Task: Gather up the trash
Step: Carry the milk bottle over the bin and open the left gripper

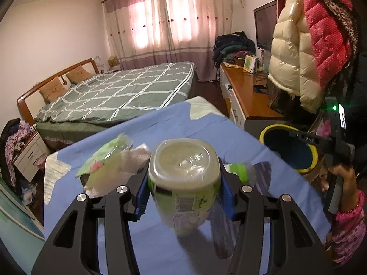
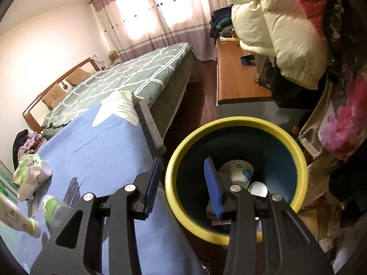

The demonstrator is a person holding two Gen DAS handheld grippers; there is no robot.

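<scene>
My left hand-held gripper (image 1: 184, 191) is clamped on a green-labelled plastic bottle (image 1: 183, 183), held above the blue-covered table (image 1: 160, 123), base facing the camera. My right hand-held gripper (image 2: 183, 185) gapes wide with nothing in it, over the yellow-rimmed bin (image 2: 298, 158) just beside the table's right edge. Crumpled wrappers (image 1: 107, 165) lie toward the table's left edge, a small bottle (image 2: 54, 207) nearby.

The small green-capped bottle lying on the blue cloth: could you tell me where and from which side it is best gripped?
Grip the small bottle across its clear body, just behind the green cap, coming down from above. It lies on its side on the blue cloth, so the fingers can straddle it. The right gripper is open and near.
</scene>
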